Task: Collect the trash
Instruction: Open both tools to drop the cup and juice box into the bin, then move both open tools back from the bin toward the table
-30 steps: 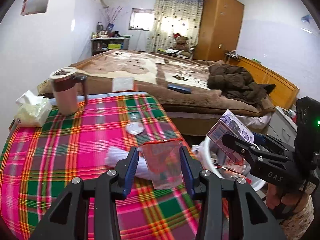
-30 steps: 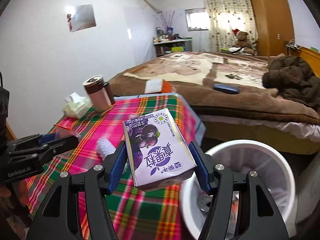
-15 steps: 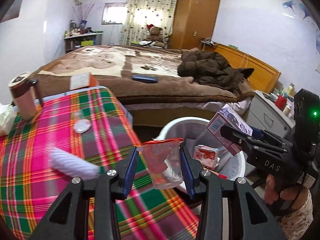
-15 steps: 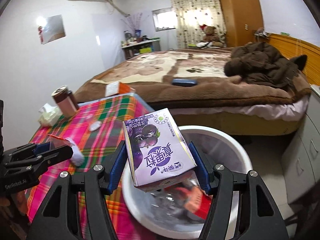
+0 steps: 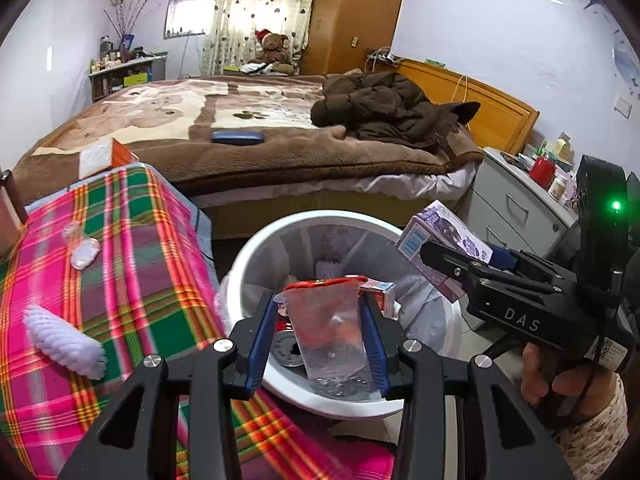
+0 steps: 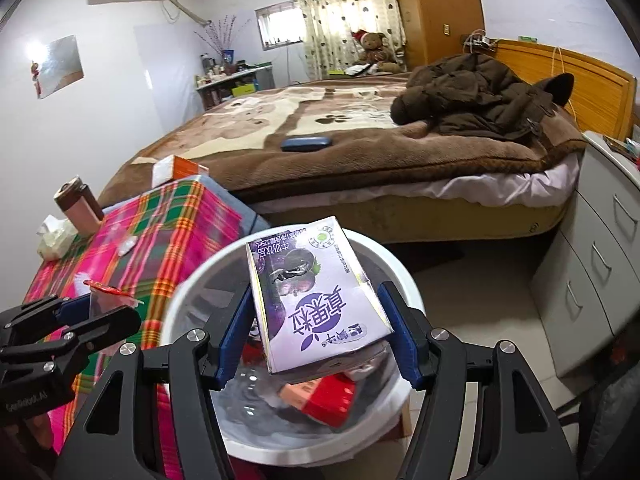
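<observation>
Both grippers swung from table to over bin (image 5: pixel 256 248), frame centre: left gripper (image 5: pixel 318 338) pinching plastic cup (image 5: pixel 326 328), right gripper (image 6: pixel 316 334) pinching purple carton (image 6: pixel 316 292). Release next.

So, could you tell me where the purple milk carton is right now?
The purple milk carton sits clamped in the right gripper, above the white round trash bin.

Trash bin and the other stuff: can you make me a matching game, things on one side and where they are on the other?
Things:
1. purple milk carton
2. clear plastic cup
3. brown jacket
4. white fluffy thing

Places:
A. on the bed
B. in the right gripper
C. on the plaid tablecloth
D. in the left gripper

Pairs: 1-B, 2-D, 3-A, 4-C
</observation>
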Available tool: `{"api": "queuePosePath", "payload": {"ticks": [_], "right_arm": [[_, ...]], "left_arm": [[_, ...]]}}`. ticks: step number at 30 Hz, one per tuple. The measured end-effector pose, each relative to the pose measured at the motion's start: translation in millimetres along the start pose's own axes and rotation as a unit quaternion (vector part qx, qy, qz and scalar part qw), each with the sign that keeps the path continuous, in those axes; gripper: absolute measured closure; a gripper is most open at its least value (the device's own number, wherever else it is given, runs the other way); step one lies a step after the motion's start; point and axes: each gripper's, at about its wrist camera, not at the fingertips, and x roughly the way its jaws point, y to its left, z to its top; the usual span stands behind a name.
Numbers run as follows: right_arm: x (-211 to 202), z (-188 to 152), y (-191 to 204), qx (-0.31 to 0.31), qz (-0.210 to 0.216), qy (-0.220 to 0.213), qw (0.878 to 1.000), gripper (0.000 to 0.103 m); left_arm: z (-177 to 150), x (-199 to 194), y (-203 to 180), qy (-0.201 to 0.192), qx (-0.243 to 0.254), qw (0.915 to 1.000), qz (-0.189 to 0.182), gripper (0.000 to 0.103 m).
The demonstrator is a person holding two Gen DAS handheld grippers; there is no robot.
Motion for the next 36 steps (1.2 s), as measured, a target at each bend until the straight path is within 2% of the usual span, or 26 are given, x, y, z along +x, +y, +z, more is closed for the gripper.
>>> {"api": "queuePosePath", "payload": {"ticks": [9, 10, 11, 13, 16, 18, 36], "right_arm": [[12.6, -6.2, -15.1, 0.002, -0.019, 0.027, 0.999, 0.039], [12.5, -7.0, -15.2, 0.002, -0.021, 0.027, 0.999, 0.039], [12.5, -7.7, -15.6, 0.002, -0.020, 0.028, 0.999, 0.039], [13.5, -8.1, -15.8, 0.004, -0.016, 0.034, 0.999, 0.038], [12.7, -8.5, -14.6, 0.005, -0.019, 0.032, 0.999, 0.038], [10.3, -8.5, -13.3, 0.006, -0.016, 0.028, 0.999, 0.034], [-2.6, -4.9, 6.2, 0.006, -0.005, -0.001, 1.000, 0.033]], "left_arm": [[-0.9, 15.6, -7.7, 0.013, -0.002, 0.9999, 0.006, 0.058], [-1.1, 15.8, -6.9, 0.014, -0.003, 0.9999, 0.006, 0.055], [-1.0, 15.5, -6.9, 0.014, -0.003, 0.9999, 0.006, 0.044], [-1.1, 13.7, -6.0, 0.010, -0.006, 0.9999, 0.008, 0.033], [-0.1, 10.8, -3.5, 0.008, -0.011, 0.9999, 0.005, 0.032], [-0.2, 9.3, -0.7, 0.007, -0.012, 0.9999, 0.008, 0.031], [-8.8, -20.5, 26.7, -0.013, -0.040, 0.9988, 0.026, 0.030]]}}
